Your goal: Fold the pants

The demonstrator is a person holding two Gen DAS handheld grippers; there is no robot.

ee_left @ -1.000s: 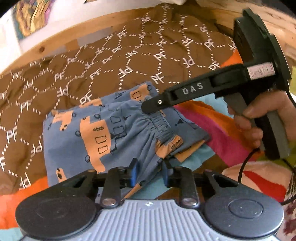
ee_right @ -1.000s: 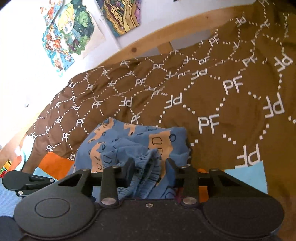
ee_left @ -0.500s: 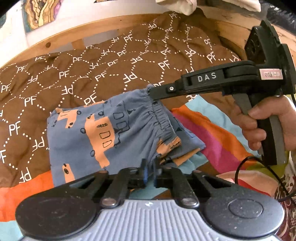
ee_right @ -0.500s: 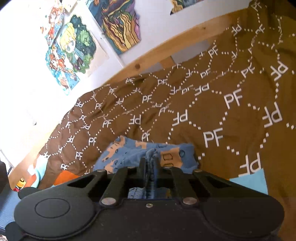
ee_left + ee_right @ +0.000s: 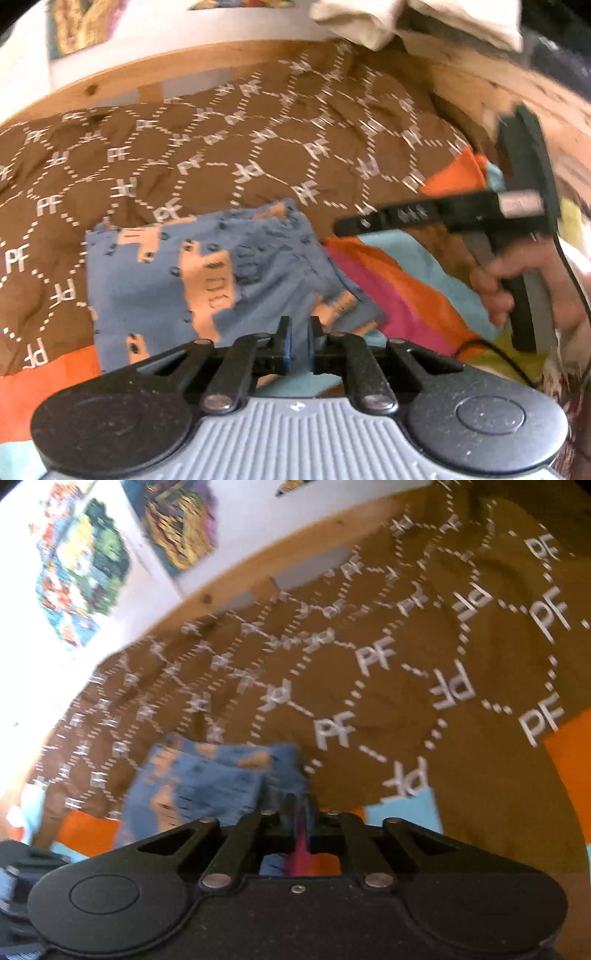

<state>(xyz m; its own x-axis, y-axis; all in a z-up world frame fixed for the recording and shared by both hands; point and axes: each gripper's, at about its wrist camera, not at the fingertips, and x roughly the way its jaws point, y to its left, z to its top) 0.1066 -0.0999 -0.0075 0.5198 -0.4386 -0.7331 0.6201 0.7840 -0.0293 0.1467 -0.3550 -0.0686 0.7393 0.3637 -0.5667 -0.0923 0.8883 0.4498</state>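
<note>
The blue pants with orange print lie folded in a compact rectangle on the bed; they also show in the right wrist view. My left gripper is nearly shut with a narrow gap and holds nothing, just above the pants' near edge. My right gripper is shut and empty, pulled back to the right of the pants; it also shows in the left wrist view, clear of the cloth.
A brown quilt with white PF lettering covers the bed, with a striped orange, pink and blue cover nearer me. A wooden bed frame runs behind. Posters hang on the wall.
Both grippers closed on the pants' waistband, then let go and drew back. The right gripper moved away to the right. The pants now lie flat.
</note>
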